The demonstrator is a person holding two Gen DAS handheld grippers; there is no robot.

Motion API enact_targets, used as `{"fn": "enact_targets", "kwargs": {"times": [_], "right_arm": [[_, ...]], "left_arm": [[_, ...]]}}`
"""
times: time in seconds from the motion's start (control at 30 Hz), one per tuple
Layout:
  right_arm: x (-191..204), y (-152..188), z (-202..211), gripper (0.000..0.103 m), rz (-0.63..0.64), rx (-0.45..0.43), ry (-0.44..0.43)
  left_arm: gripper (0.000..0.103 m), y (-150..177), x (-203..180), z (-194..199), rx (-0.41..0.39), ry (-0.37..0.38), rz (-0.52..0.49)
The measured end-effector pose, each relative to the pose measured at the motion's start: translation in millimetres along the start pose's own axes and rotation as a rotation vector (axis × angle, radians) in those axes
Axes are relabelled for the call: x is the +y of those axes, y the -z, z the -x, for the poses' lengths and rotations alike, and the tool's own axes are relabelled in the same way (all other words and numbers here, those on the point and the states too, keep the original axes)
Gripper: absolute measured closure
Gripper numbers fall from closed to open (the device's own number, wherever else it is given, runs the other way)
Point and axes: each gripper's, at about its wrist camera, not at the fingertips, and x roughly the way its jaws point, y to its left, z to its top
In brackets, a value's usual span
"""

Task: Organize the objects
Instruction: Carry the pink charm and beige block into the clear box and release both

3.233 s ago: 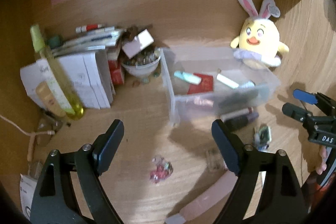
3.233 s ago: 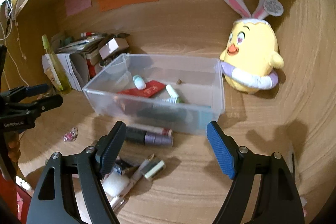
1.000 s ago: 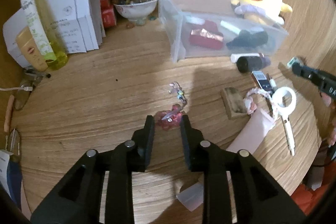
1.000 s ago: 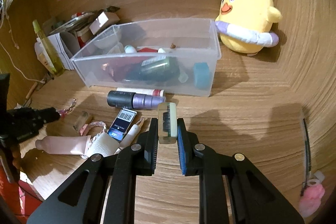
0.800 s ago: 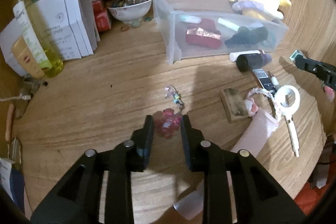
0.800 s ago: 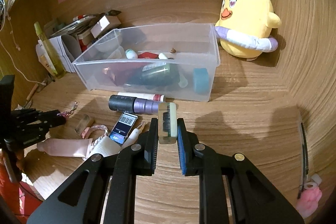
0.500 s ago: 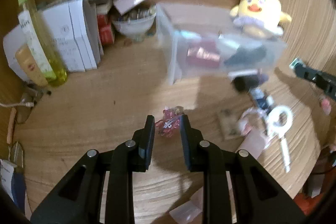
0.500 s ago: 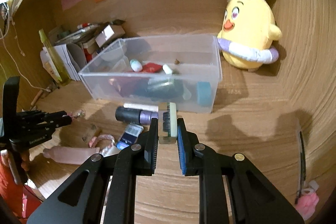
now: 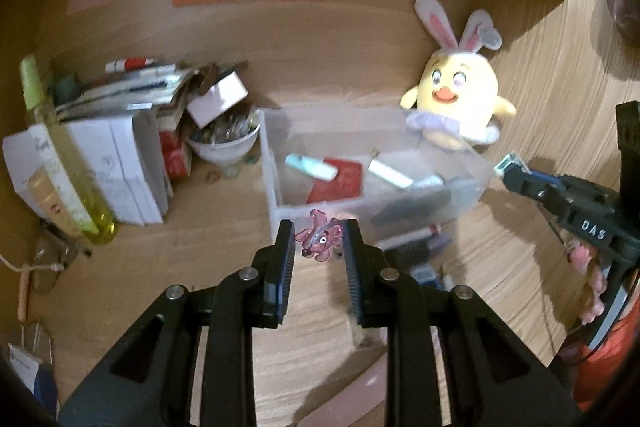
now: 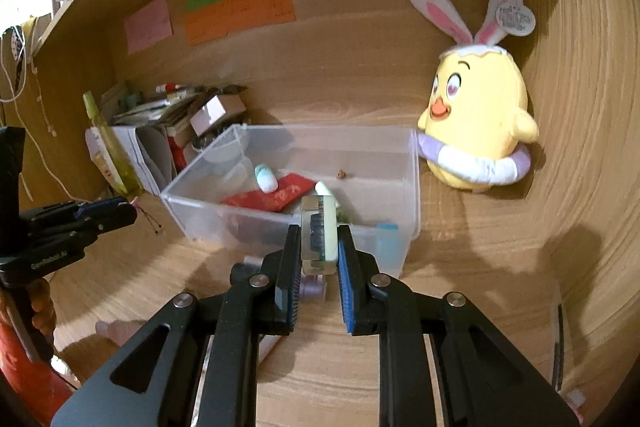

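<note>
My left gripper (image 9: 319,241) is shut on a small pink translucent charm (image 9: 320,239) and holds it in the air just in front of the clear plastic bin (image 9: 272,183). My right gripper (image 10: 319,239) is shut on a small clear case with a pale green side (image 10: 319,233), raised before the near wall of the same bin (image 10: 414,187). Inside the bin lie a red packet (image 10: 276,195), a white and teal tube (image 10: 265,179) and other small items. The right gripper (image 9: 510,169) shows at the right of the left wrist view, and the left gripper (image 10: 128,213) at the left of the right wrist view.
A yellow plush chick with bunny ears (image 10: 476,131) sits right of the bin. Left of it stand white boxes (image 9: 116,167), a yellow-green bottle (image 9: 60,163) and a bowl of small things (image 9: 224,143). A dark purple tube (image 10: 308,287) and a pink tube (image 9: 344,403) lie on the wooden desk.
Both grippers have risen from the desk with their loads. The pink charm came off the wood and now hangs level with the bin's front; the views tilted up toward the back wall.
</note>
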Motion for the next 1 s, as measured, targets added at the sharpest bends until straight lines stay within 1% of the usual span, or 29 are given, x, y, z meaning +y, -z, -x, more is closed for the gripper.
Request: {"fn": "enact_targets", "kwargs": {"times": [0.33,0.43,0.53,0.73,0.83,1.0], "right_arm": [[-5,-23,-2,0.088,0.007,-0.051,0.006],[-5,-28,-8,0.088,0.007,-0.051,0.002],[-6,-30,-16,0.088,0.003,-0.041,-0.001],[-10,-33,-37,0.088,0.004,-0.004,0.026],[-13,-34,-49,0.088,0.023,0.023,0.058],[-24,-31,-72,0.088,0.029,0.077,0.105]], "left_arm": [[0.079,-32,-6,-4,-0.044,0.047,0.041],[0.079,-41,-6,-7,-0.056,0.055,0.053],[0.079,-48,-9,-11,-0.064,0.048,0.047],[0.079,-61,-15,-32,-0.041,0.059,0.034],[0.079,-64,-17,-46,-0.016,0.065,0.031],[0.079,-63,-19,-75,0.051,0.064,0.012]]}}
